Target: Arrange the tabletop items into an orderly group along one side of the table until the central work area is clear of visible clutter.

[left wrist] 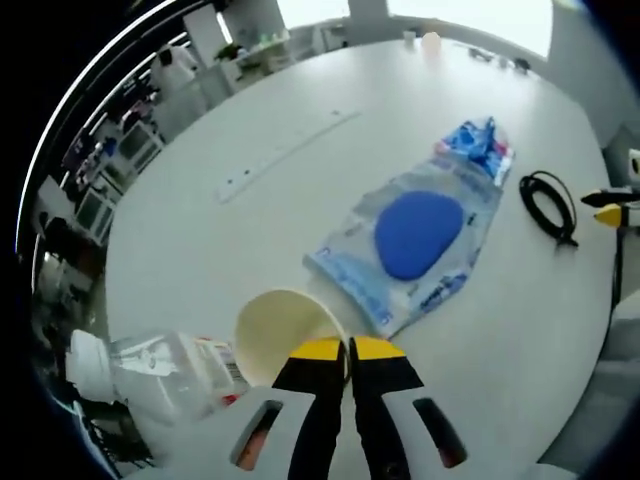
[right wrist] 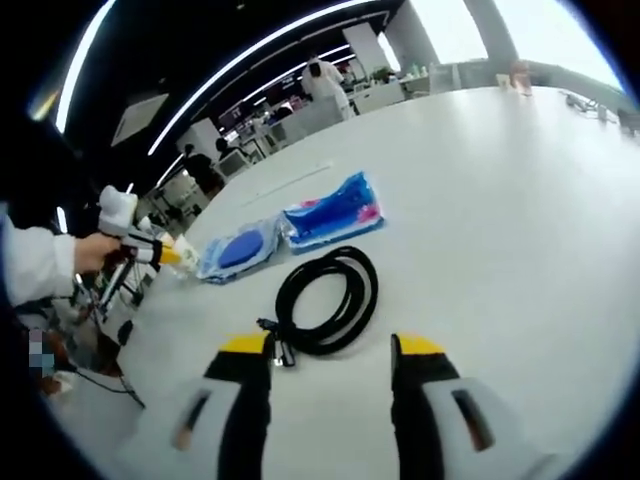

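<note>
The left gripper (left wrist: 348, 350) has its fingers pinched together on the rim of a cream cup (left wrist: 280, 332), which lies tipped on the counter (left wrist: 250, 230) with its mouth toward the camera, beside a clear plastic bottle (left wrist: 165, 372). Just beyond lies a blue-padded packet (left wrist: 415, 240), its long axis running away toward a smaller blue bag (left wrist: 478, 145). The right gripper (right wrist: 330, 350) hovers with fingers spread wide and nothing between them, directly before a coiled black cable (right wrist: 328, 298), so that hand looks far better placed to take it. The cable's plug end (right wrist: 272, 340) points toward the left finger.
</note>
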A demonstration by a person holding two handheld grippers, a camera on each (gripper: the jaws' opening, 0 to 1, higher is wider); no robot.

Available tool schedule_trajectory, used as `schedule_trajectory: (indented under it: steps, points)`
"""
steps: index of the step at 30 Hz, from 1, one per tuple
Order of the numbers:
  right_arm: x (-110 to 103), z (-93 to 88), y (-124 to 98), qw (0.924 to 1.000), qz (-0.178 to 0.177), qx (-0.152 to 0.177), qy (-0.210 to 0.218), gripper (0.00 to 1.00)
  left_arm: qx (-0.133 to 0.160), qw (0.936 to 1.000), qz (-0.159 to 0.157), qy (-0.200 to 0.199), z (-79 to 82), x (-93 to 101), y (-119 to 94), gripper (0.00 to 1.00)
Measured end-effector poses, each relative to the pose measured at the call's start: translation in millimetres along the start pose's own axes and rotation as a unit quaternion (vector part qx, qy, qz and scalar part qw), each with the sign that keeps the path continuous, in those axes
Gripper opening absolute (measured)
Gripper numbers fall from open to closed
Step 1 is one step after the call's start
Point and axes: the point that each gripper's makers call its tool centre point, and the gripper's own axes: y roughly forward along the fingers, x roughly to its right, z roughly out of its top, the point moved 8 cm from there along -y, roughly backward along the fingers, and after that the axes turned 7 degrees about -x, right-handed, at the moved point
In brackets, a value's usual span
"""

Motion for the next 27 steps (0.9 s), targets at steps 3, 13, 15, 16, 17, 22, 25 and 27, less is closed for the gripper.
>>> schedule_trajectory:
  steps: [3,13,15,16,17,22,25,27]
  points:
    - [-0.2,1.0,0.8,1.0,0.0,-0.001,0.0,0.46,-0.001,1.0,0.0,0.002,-0.6,-1.1,0.1,0.0]
    - [-7.8,1.3,10.9,0.9998,0.013,-0.013,-0.011,0.45,0.0,1.0,0.005,-0.001,-3.0,-5.4,-0.2,0.0]
    - [-9.2,0.7,12.1,0.9997,0.016,-0.016,-0.014,0.45,0.001,0.9999,0.011,0.002,-2.6,-6.3,-0.4,0.0]
    - [-9.5,0.6,12.3,0.9996,0.016,-0.016,-0.015,0.45,0.002,0.9999,0.014,0.004,-2.3,-6.9,-0.5,0.01]
    - [-10.2,0.6,12.3,0.9996,0.018,-0.017,-0.015,0.45,0.003,0.9998,0.018,0.003,-2.0,-7.5,-0.7,0.08]
    - [-11.0,0.6,12.7,0.9994,0.021,-0.02,-0.017,0.46,0.03,0.9985,0.043,-0.018,3.4,-11.8,-4.8,0.4]
    - [-9.9,1.4,12.1,0.9994,0.021,-0.018,-0.019,0.46,0.059,0.9961,0.063,-0.018,7.5,-13.9,-9.5,0.54]
    - [-8.9,1.7,11.4,0.9994,0.02,-0.018,-0.021,0.46,0.081,0.9939,0.071,-0.023,9.0,-13.9,-13.6,0.61]
